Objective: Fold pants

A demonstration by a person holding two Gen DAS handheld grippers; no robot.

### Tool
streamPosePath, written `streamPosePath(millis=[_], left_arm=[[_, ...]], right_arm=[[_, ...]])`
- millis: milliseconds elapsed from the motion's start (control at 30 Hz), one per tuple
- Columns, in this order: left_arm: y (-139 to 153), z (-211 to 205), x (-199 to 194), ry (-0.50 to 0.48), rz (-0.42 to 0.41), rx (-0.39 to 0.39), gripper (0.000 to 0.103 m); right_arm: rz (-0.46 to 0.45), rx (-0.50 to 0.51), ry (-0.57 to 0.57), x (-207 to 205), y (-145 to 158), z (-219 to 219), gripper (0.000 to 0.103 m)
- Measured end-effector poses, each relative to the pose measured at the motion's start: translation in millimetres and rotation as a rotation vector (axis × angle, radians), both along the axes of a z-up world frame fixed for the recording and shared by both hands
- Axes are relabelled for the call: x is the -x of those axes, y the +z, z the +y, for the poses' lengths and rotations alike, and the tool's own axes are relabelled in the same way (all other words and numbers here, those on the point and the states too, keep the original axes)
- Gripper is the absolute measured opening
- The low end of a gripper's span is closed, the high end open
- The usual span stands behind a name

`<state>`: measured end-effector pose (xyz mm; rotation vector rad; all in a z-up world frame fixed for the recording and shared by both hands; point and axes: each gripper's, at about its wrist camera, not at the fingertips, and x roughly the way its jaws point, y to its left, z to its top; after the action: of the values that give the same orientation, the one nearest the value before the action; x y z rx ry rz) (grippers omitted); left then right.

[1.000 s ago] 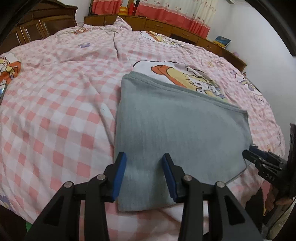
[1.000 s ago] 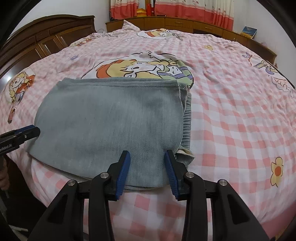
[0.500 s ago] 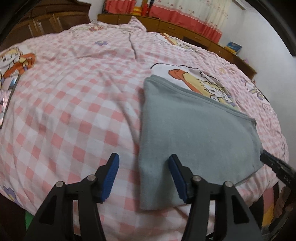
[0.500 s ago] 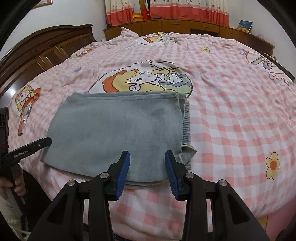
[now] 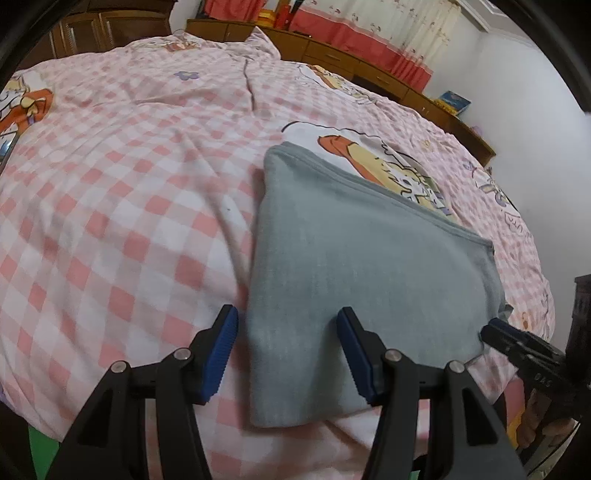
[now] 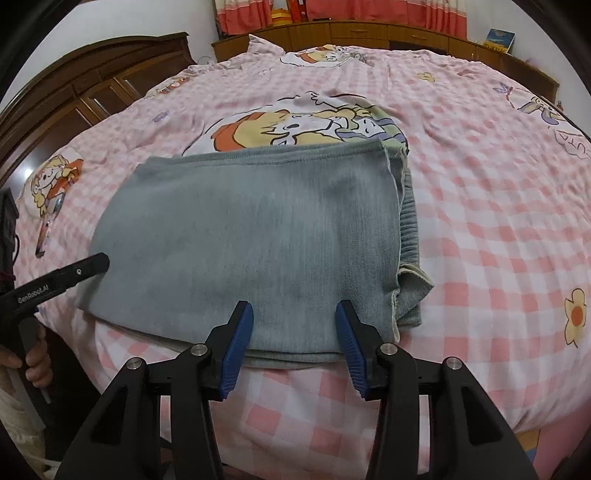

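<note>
The grey pants [image 5: 369, 266] lie folded in a flat rectangle on the pink checked bed cover [image 5: 129, 221], near the bed's front edge. My left gripper [image 5: 288, 350] is open above their near left corner, with one finger over the cover and the other over the cloth. In the right wrist view the pants [image 6: 258, 229] show a ribbed waistband at the right end. My right gripper [image 6: 293, 332] hovers over their near edge; its jaws are opening and the pads do not press the fabric. Each gripper's tip shows in the other's view: the right gripper [image 5: 495, 332] and the left gripper [image 6: 96, 262].
A dark wooden wardrobe [image 6: 92, 85] stands at the left. Low wooden cabinets [image 6: 369, 33] run under red and white curtains at the far side, with a book [image 6: 500, 37] on top. A person's hand [image 6: 33, 365] holds the left gripper's handle. The bed's front edge is close below.
The left gripper's jaws have spread and its left finger now sits off the pants, over the cover. The right gripper's jaws have widened a little. The pants have not moved.
</note>
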<state>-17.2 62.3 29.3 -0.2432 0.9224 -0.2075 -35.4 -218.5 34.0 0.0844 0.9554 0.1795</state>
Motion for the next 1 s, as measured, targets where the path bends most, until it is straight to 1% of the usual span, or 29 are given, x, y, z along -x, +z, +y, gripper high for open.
streamPosePath(millis=[200, 433, 600, 667, 700, 767, 833, 867, 933, 1000], left_arm=[[-1.1, -4.6, -2.5, -0.01, -0.001, -0.013, 0.059], [-3.3, -2.5, -3.6, -0.014, -0.004, 0.006, 0.059], [-4.9, -2.6, -3.1, -0.022, -0.011, 0.004, 0.059], [-4.6, -3.6, -1.9, -0.035, -0.016, 0.018, 0.047], [-4.0, -4.4, -1.1, -0.033, -0.016, 0.016, 0.046], [-2.9, -4.6, -0.7, -0.031, -0.023, 0.0, 0.036], [-1.3, -2.0, -0.8, -0.022, -0.021, 0.008, 0.031], [-0.6, 0.1, -1.1, -0.018, -0.017, 0.019, 0.029], [1.7, 2.8, -1.8, -0.014, -0.012, 0.031, 0.028], [3.1, 0.8, -1.2, -0.021, -0.019, 0.017, 0.028]], right_arm=[[0.007, -0.004, -0.006, -1.5, -3.5, 0.3, 0.048], [0.01, 0.013, -0.005, -3.5, -5.0, 1.7, 0.05], [0.012, 0.002, -0.013, -3.8, -5.4, 0.7, 0.051], [0.012, 0.001, -0.012, -3.7, -5.4, 0.2, 0.051], [0.012, -0.003, -0.013, -3.6, -4.6, -0.1, 0.051], [0.014, -0.022, -0.018, -2.7, -2.6, -1.7, 0.051], [0.015, -0.047, -0.024, -1.3, -0.6, -4.3, 0.051], [0.015, -0.063, -0.028, -0.3, 1.0, -6.0, 0.051], [0.011, -0.093, -0.034, 1.7, 4.3, -9.4, 0.051], [0.01, -0.112, -0.037, 3.3, 6.6, -12.5, 0.051]])
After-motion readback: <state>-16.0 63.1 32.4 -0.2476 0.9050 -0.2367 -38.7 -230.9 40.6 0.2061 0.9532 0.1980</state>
